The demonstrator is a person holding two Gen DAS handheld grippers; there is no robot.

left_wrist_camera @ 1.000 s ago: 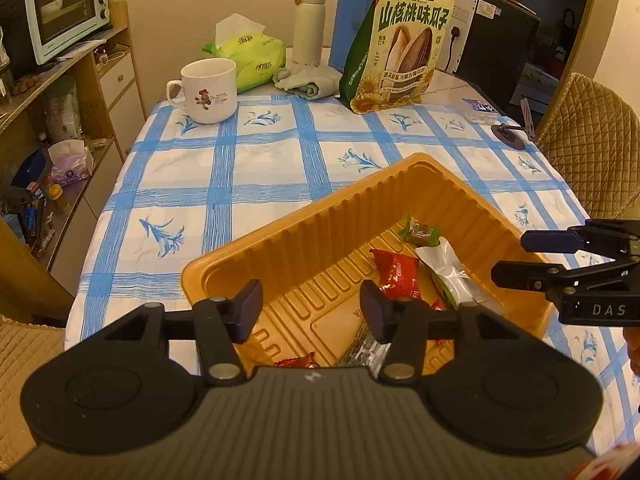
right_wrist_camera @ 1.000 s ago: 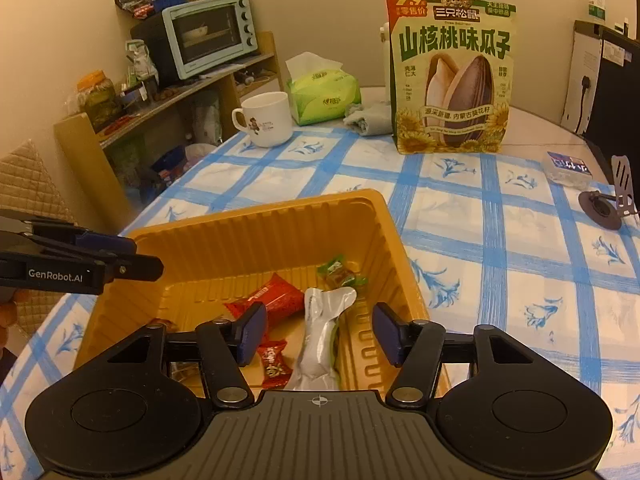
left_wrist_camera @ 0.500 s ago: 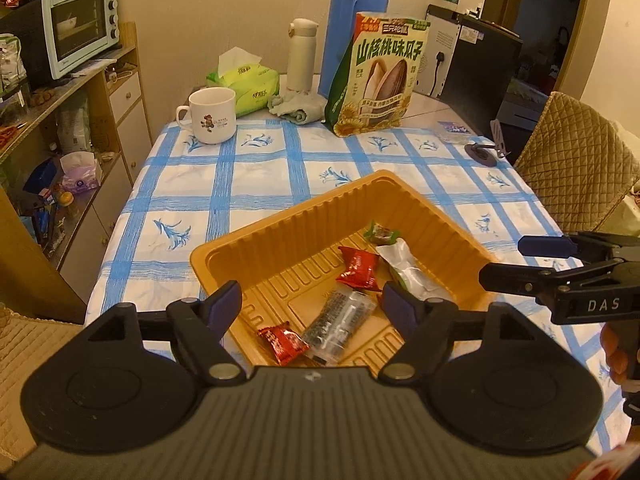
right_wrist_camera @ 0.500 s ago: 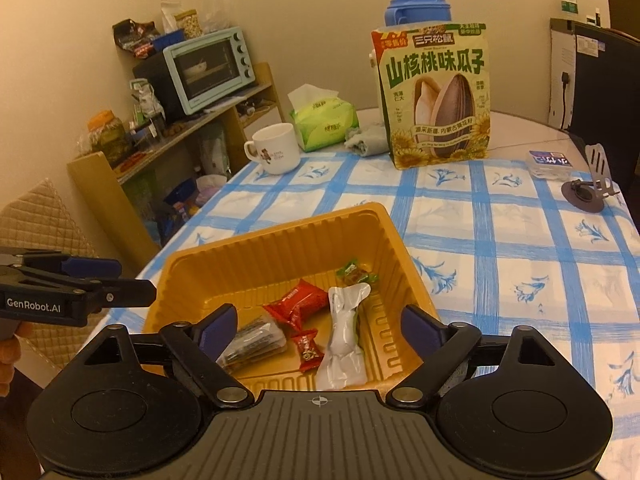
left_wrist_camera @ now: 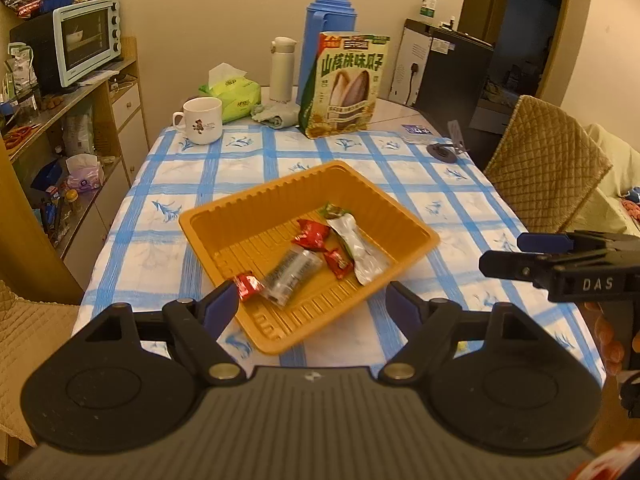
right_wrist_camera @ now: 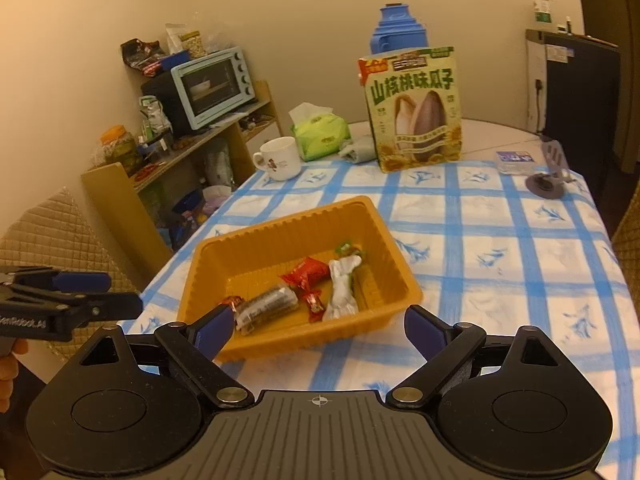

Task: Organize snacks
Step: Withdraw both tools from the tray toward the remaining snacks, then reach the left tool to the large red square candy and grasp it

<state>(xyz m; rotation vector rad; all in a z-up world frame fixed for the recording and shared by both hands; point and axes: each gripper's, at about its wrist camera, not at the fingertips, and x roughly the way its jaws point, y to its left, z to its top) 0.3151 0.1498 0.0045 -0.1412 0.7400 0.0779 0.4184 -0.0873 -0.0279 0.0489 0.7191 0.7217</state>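
An orange plastic tray (left_wrist_camera: 208, 224) (right_wrist_camera: 280, 222) sits on the blue-checked tablecloth. It holds several wrapped snacks: a red packet (left_wrist_camera: 312, 235) (right_wrist_camera: 306, 272), a silver packet (left_wrist_camera: 358, 246) (right_wrist_camera: 342, 290), a dark clear-wrapped bar (left_wrist_camera: 292, 274) (right_wrist_camera: 266, 304) and small red candies (left_wrist_camera: 248, 286). My left gripper (left_wrist_camera: 312, 306) is open and empty, above the tray's near edge. My right gripper (right_wrist_camera: 318, 326) is open and empty, just short of the tray. Each gripper also shows from the side in the other view.
A large sunflower-seed bag (left_wrist_camera: 346, 84) (right_wrist_camera: 414, 108) stands at the far end with a blue thermos (left_wrist_camera: 330, 36), a white bottle (left_wrist_camera: 282, 68), a tissue pack (left_wrist_camera: 232, 94) and a mug (left_wrist_camera: 202, 120). A shelf with a toaster oven (left_wrist_camera: 86, 38) is left; a chair (left_wrist_camera: 548, 164) is right.
Both grippers have pulled back and up from the tray and opened wider. The whole tray and its snacks now show in both views.
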